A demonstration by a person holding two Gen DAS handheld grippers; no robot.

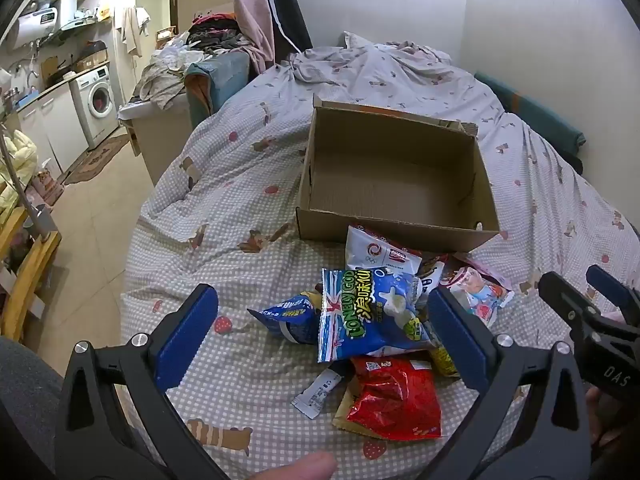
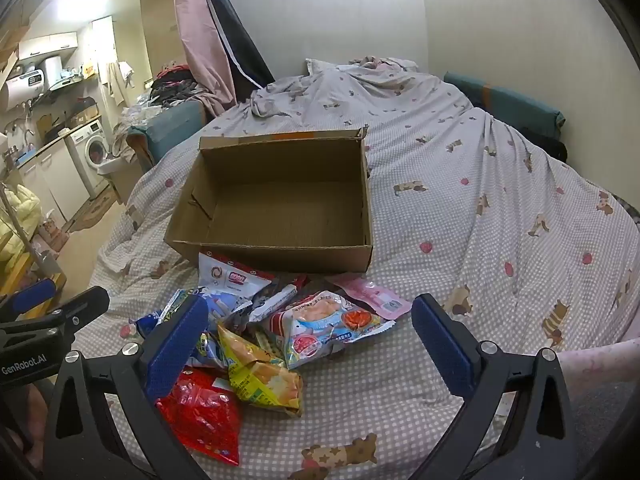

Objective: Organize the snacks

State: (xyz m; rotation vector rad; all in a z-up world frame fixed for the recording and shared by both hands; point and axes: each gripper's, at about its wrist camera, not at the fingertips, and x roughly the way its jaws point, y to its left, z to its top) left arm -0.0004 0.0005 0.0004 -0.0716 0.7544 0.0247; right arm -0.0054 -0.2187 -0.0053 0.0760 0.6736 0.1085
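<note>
The snacks are in a messy pile on the bed, right in front of the cardboard box (image 1: 396, 184), and the box is my landmark for everything here. A white bag (image 1: 380, 250) lies touching the near wall of the box. Just nearer to me than that is a blue bag (image 1: 372, 316) with big green letters, lying on top of other bags. A smaller blue bag (image 1: 286, 316) peeks out on its left side. A red bag (image 1: 394, 396) is the one farthest from the box, closest to me. From the right wrist view I also see a yellow bag (image 2: 260, 376) beside the red one, a shrimp snack bag (image 2: 324, 324) nearer the box, and a pink packet (image 2: 376, 292) close to the box's near right corner. A small white sachet (image 1: 318, 390) lies left of the red bag. The box sits open on the checked bed cover (image 1: 224, 216) and I see only bare cardboard inside. My left gripper (image 1: 320, 340) hangs over the pile with its blue fingers (image 1: 186, 336) spread wide and nothing between them pinched. My right gripper (image 2: 308, 352) hangs over the pile too, fingers wide apart, gripping nothing. Far off to the left of the box stands a washing machine (image 1: 96, 104).
</note>
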